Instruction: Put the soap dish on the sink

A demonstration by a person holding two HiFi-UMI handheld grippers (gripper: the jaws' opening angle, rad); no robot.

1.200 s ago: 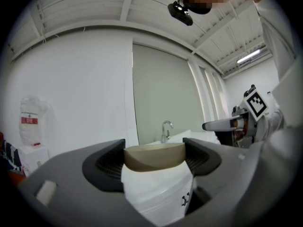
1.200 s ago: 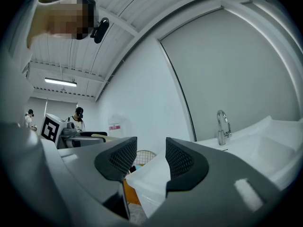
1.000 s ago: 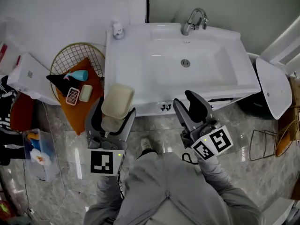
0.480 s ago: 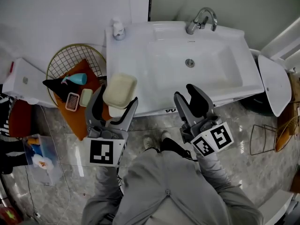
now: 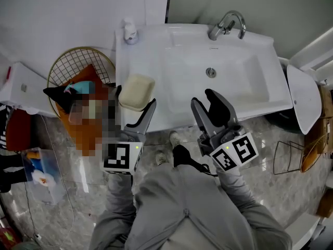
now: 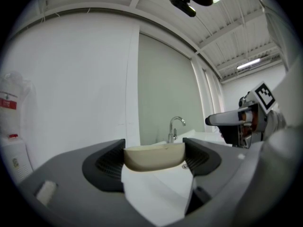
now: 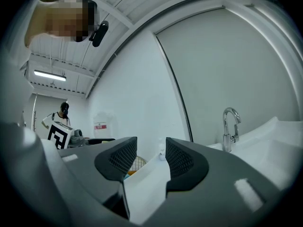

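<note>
Soap dish (image 5: 136, 91) farther forward, over white sink (image 5: 156, 56) rim

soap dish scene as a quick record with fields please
soap dish: beige, over the front-left corner of the sink
left gripper: shut on the soap dish
right gripper: open, nothing between its jaws, by the sink's front edge
faucet: at the back of the sink
task status: dish not yet released

Matt cream soap dish (image 5: 136, 92) between ribbed black pads (image 6: 108, 163) of the left gripper (image 5: 135, 101); ahead, glossy white sink (image 5: 244, 90), polished metal tap (image 5: 227, 24).
</note>
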